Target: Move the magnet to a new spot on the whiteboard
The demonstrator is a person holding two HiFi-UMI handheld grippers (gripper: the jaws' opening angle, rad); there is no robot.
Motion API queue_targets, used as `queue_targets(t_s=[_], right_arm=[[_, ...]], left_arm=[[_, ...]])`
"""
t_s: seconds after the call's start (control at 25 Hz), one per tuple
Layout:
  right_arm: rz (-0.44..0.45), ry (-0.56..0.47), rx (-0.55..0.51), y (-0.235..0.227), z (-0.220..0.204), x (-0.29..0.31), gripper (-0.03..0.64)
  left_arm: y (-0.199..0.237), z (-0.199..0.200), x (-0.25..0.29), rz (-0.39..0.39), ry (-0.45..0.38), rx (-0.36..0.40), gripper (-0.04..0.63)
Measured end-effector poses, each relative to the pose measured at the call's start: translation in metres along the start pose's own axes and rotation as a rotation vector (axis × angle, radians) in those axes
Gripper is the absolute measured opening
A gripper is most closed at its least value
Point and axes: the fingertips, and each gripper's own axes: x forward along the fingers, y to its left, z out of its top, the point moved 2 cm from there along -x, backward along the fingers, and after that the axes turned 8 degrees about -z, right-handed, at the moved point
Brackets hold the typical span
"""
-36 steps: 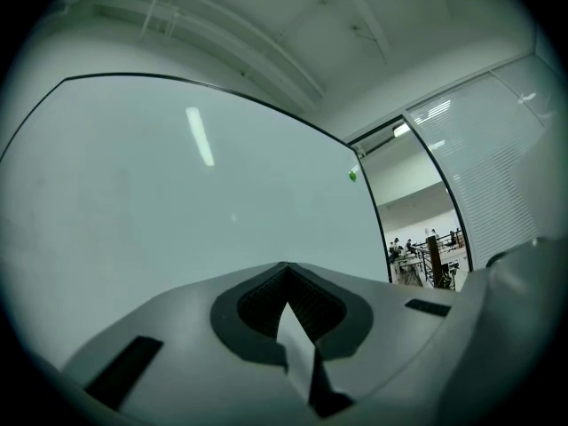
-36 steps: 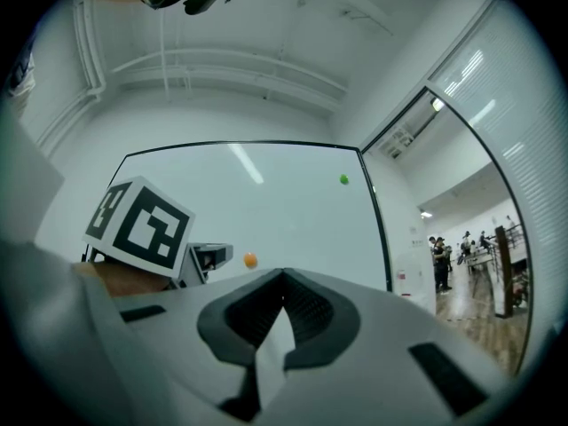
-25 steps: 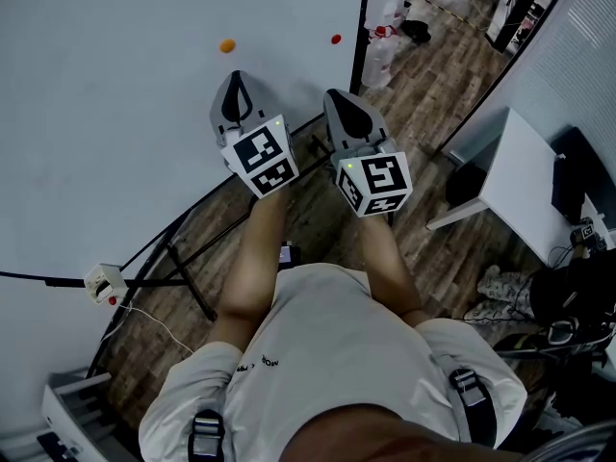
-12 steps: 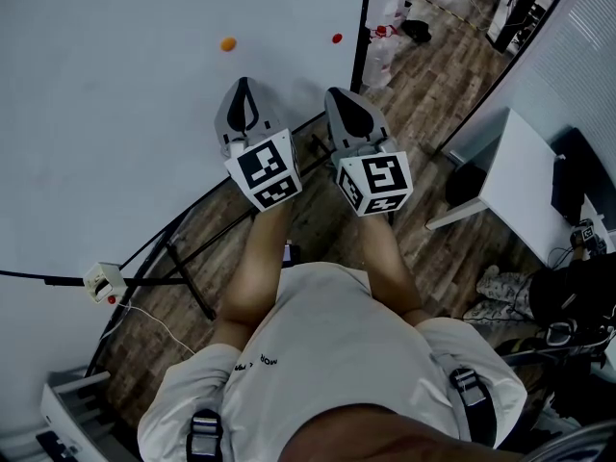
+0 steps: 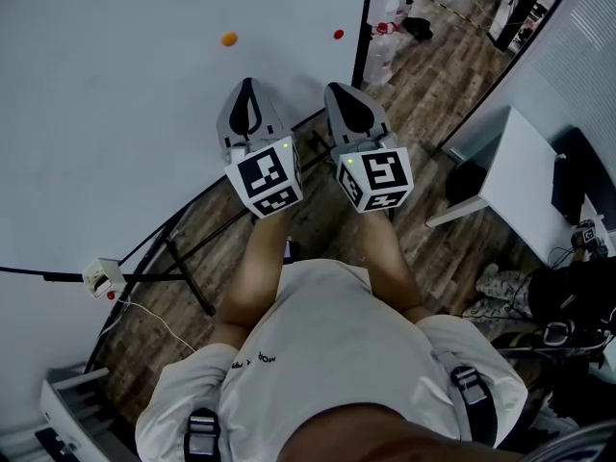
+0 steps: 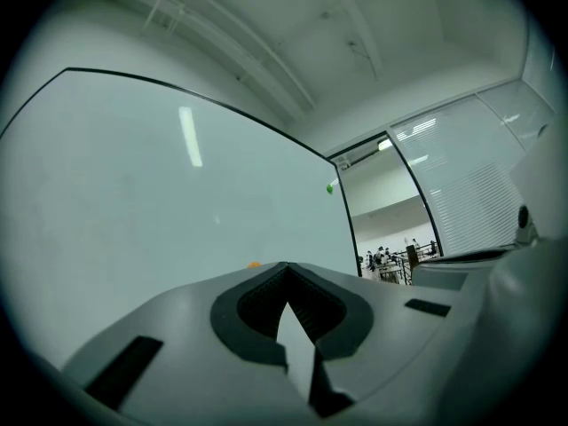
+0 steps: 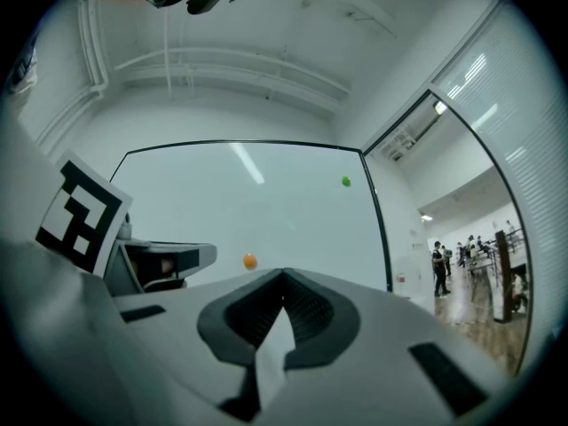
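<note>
Facing the white whiteboard (image 5: 106, 133) and its round orange magnet (image 5: 228, 38), the left hand-held gripper (image 5: 245, 87) and the right hand-held gripper (image 5: 344, 94) sit closed, empty.

Whiteboard (image 5: 115, 114): smooth, glossy white (ceiling lights mirror in it). Floor (image 5: 423, 75): wood-grain planks. My left gripper (image 5: 246, 85) and right gripper (image 5: 345, 92): matt grey plastic, ribbed dark recess.

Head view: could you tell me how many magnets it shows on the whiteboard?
2: an orange magnet toward the middle, and a red magnet by the whiteboard's right edge. The right gripper view shows a green magnet, so others may lie outside the frame.
</note>
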Motion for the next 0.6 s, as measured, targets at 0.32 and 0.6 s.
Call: queue_targets(t_s=[0.32, 0.6], right_arm=[[-0.008, 0.003, 0.001, -0.005, 0.0, -0.001, 0.014], [-0.01, 0.002, 0.003, -0.005, -0.002, -0.001, 0.014]], left_arm=[[-0.013, -0.003, -0.006, -0.048, -0.008, -0.003, 0.003], [-0.021, -0.007, -0.008, -0.072, -0.008, 0.01, 0.003]])
